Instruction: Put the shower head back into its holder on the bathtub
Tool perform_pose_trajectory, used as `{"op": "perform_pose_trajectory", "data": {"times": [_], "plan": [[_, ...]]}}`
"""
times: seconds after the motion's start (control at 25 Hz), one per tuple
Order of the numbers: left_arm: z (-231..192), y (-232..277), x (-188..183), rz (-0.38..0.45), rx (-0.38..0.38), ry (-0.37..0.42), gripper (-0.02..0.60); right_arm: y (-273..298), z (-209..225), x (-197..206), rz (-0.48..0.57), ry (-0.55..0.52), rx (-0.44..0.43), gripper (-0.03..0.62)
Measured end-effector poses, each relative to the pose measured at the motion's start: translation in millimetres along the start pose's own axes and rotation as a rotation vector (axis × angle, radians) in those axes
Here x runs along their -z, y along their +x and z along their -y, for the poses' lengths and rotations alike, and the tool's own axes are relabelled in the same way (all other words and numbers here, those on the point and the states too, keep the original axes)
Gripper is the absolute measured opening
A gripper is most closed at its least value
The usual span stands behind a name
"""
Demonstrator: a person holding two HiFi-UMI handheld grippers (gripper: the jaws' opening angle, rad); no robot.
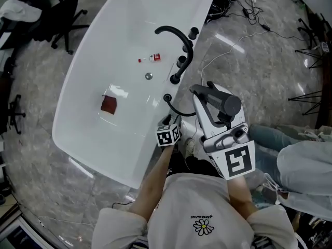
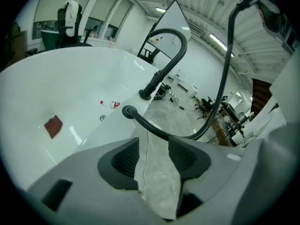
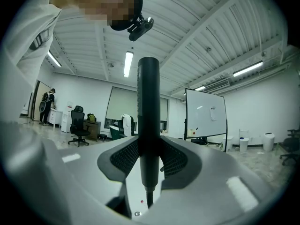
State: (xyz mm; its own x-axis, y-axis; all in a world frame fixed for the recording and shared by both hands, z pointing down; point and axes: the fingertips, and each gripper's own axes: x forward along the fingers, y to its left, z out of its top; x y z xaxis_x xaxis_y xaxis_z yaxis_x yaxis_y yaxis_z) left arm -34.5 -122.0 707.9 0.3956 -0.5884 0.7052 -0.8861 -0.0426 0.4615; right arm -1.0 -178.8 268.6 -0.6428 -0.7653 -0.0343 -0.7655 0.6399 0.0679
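Black cylindrical shower head point(image 3: 148, 125): upright in my right gripper point(image 3: 149, 156), jaws clenched on its shaft, held up just outside the long rim of the white oval bathtub point(image 1: 93, 61). Its black ribbed hose point(image 2: 225, 78) loops back to the round black holder socket point(image 2: 129, 111) on that rim. Left gripper point(image 2: 154, 153): jaws released, nothing between them. Step, as I judge: carrying the head to the holder. Next calls for tipping the hose end down, lining up over the socket, and lowering while slack feeds in.
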Motion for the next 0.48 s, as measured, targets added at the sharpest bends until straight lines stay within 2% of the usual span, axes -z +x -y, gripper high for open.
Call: {"op": "perform_pose_trajectory", "data": {"times": [0.12,0.24,0.28,0.4,0.48], "plan": [[8,-9,-5,0.031,-0.034,0.186,0.198,0,1,-7,0.027,0.024,0.017,0.137],[22,-9,-6,0.056,-0.012,0.351,0.201,-1,2,-10,0.038,0.025,0.019,0.137],[26,-8,-4,0.062,-0.01,0.431,0.219,-1,2,-11,0.038,0.027,0.022,0.137],[29,-3,13,0.018,-0.026,0.696,0.253,-5,-1,-8,0.036,0.026,-0.006,0.137],[24,-2,17,0.01,-0.064,0.803,0.258,-11,-2,-1,0.013,0.022,-0.015,0.137]]}}
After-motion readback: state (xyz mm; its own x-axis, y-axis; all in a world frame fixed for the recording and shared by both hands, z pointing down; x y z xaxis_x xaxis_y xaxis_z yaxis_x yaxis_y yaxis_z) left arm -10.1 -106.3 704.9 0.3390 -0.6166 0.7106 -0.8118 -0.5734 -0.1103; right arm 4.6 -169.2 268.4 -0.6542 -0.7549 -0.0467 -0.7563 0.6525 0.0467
